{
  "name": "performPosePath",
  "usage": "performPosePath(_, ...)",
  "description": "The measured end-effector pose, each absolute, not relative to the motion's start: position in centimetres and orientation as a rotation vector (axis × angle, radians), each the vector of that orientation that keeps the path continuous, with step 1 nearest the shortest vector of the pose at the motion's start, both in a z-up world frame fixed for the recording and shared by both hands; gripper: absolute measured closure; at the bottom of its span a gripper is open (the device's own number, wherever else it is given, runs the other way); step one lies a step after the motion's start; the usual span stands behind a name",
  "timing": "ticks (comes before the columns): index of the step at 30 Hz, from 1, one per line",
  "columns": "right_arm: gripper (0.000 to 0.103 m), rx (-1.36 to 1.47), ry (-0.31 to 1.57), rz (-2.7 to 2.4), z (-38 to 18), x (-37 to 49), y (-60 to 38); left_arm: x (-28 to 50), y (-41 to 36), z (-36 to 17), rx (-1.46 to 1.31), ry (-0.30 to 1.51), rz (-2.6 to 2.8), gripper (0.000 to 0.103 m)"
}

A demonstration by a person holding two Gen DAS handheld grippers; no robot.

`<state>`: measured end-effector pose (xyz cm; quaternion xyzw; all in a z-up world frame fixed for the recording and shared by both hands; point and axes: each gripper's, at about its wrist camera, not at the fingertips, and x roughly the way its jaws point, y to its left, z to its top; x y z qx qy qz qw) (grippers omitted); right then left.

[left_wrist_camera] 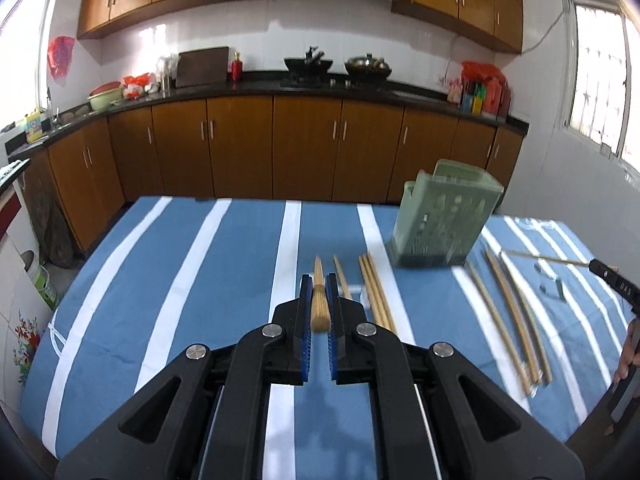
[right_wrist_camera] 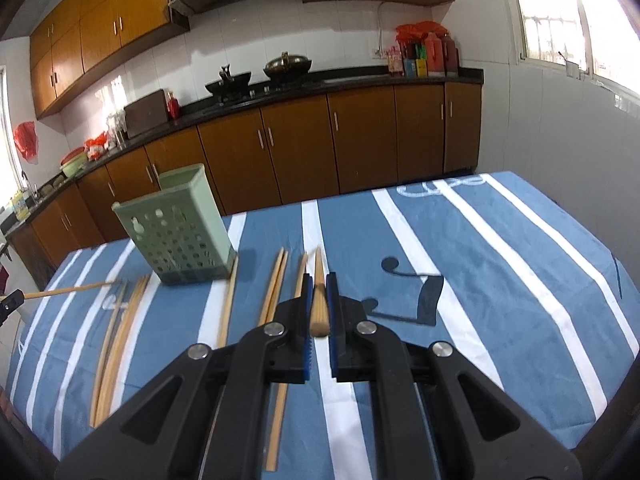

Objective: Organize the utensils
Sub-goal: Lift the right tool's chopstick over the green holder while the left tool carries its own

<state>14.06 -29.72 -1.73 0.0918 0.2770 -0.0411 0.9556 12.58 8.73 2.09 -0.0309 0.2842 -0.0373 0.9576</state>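
Note:
My left gripper (left_wrist_camera: 319, 284) is shut on a wooden chopstick (left_wrist_camera: 319, 300), held above the blue striped tablecloth (left_wrist_camera: 224, 264). My right gripper (right_wrist_camera: 319, 284) is shut on another wooden chopstick (right_wrist_camera: 319, 296). A green perforated utensil holder (left_wrist_camera: 442, 220) stands on the table, ahead and to the right of the left gripper; in the right wrist view the holder (right_wrist_camera: 180, 228) is ahead and to the left. Several loose chopsticks (left_wrist_camera: 376, 288) lie on the cloth beside the holder; more of them show in the right wrist view (right_wrist_camera: 276, 284). The right gripper with its chopstick shows at the left wrist view's right edge (left_wrist_camera: 600, 266).
More chopsticks (left_wrist_camera: 516, 320) lie right of the holder and show at the left in the right wrist view (right_wrist_camera: 116, 332). A kitchen counter (left_wrist_camera: 320, 84) with woks and brown cabinets runs behind the table. The table's far edge (left_wrist_camera: 280, 199) is near the cabinets.

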Motion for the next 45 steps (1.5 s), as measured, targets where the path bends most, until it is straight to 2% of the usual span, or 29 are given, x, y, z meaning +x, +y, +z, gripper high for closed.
performPosePath(16, 0.096, 0.18, 0.424, -0.07, 4.7, 16.4, -30.5, 15.6, 8.7, 8.3, -0.049, 0.446, -0.035, 0.096)
performPosePath(24, 0.096, 0.219, 0.268, 0.017, 14.0, 16.8, -30.2, 16.3, 7.8, 15.0, -0.059, 0.314, -0.074, 0.096)
performPosePath(29, 0.096, 0.25, 0.197, 0.105, 17.6, 17.1, -28.6, 17.2, 5.5, 18.5, -0.1, 0.217, -0.126, 0.096)
performPosePath(35, 0.096, 0.206, 0.242, 0.161, 16.8, 19.3, -25.9, 19.3, 3.1, 17.8, -0.16, 0.222, -0.189, 0.096)
performPosePath(45, 0.096, 0.187, 0.37, 0.157, 11.9, 23.1, -23.8, 22.2, 0.6, 12.3, -0.142, 0.361, -0.222, 0.096)
